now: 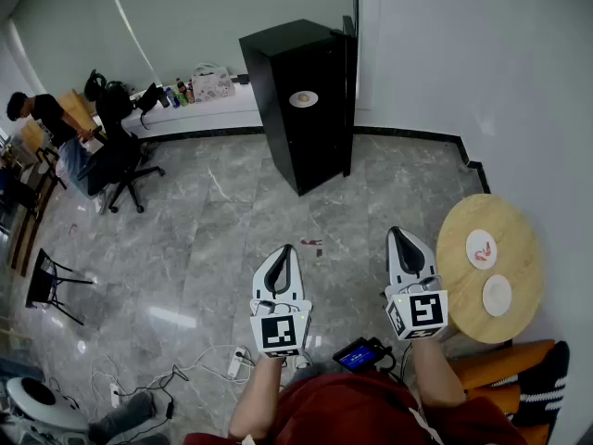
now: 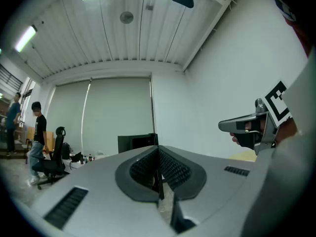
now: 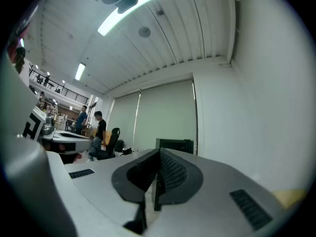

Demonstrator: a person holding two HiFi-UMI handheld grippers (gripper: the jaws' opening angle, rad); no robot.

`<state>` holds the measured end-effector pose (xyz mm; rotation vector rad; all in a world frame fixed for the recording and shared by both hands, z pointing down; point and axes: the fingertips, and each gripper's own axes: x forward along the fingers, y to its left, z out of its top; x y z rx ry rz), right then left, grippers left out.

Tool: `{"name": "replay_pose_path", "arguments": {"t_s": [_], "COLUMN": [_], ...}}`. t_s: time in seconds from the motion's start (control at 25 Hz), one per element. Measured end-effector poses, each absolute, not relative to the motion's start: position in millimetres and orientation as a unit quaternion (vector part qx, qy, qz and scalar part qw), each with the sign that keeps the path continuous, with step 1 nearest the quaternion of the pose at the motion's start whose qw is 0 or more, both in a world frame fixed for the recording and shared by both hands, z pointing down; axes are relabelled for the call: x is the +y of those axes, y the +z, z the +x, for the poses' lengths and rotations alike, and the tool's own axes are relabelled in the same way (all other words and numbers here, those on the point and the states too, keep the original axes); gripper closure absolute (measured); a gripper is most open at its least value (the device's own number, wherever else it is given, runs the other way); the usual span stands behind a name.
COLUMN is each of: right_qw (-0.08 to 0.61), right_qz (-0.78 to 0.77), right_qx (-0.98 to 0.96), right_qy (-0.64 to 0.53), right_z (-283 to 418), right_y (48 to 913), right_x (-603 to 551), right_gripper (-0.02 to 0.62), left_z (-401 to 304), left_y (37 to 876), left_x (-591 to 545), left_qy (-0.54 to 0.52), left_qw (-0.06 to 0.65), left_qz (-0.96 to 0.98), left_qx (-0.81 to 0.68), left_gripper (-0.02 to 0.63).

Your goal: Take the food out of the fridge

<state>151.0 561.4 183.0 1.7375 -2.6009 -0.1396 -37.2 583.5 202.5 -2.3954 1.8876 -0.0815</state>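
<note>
Left gripper (image 1: 284,250), right gripper (image 1: 397,235): fingers clenched, empty. Black fridge (image 1: 301,109) well ahead, interior hidden.

- The black fridge (image 1: 301,109) stands across the grey marble floor (image 1: 232,239), by the white wall, with a pale round mark on its front.
- The left claw (image 1: 285,249) and right claw (image 1: 397,234) are held low, side by side, both with jaws together and pointing toward the fridge.
- At the right, a round wooden worktop (image 1: 515,248) carries two small plates (image 1: 481,248).
- At the far left are an office chair (image 1: 120,146) and a person (image 1: 42,117).
</note>
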Motion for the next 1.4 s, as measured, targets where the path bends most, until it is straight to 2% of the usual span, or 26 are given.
{"name": "replay_pose_path", "arguments": {"t_s": [0.16, 0.36, 1.12, 1.4], "right_qw": [0.006, 0.004, 0.005, 0.008], "right_qz": [0.553, 0.55, 0.51, 0.51], "right_qx": [-0.832, -0.834, -0.859, -0.858], "right_qy": [-0.046, -0.047, -0.056, -0.056], "right_z": [150, 154, 206, 201], "right_y": [184, 182, 187, 192], "right_x": [565, 569, 572, 549], "right_gripper": [0.572, 0.572, 0.572, 0.571], "left_z": [-38, -34, 21, 12], "left_y": [197, 198, 197, 206], "left_x": [587, 593, 607, 587], "left_qy": [0.002, -0.027, -0.018, -0.02], "left_qw": [0.049, 0.049, 0.036, 0.029], "left_qz": [-0.78, -0.779, -0.752, -0.751], "left_qx": [0.624, 0.624, 0.657, 0.659], "left_gripper": [0.594, 0.594, 0.594, 0.594]}}
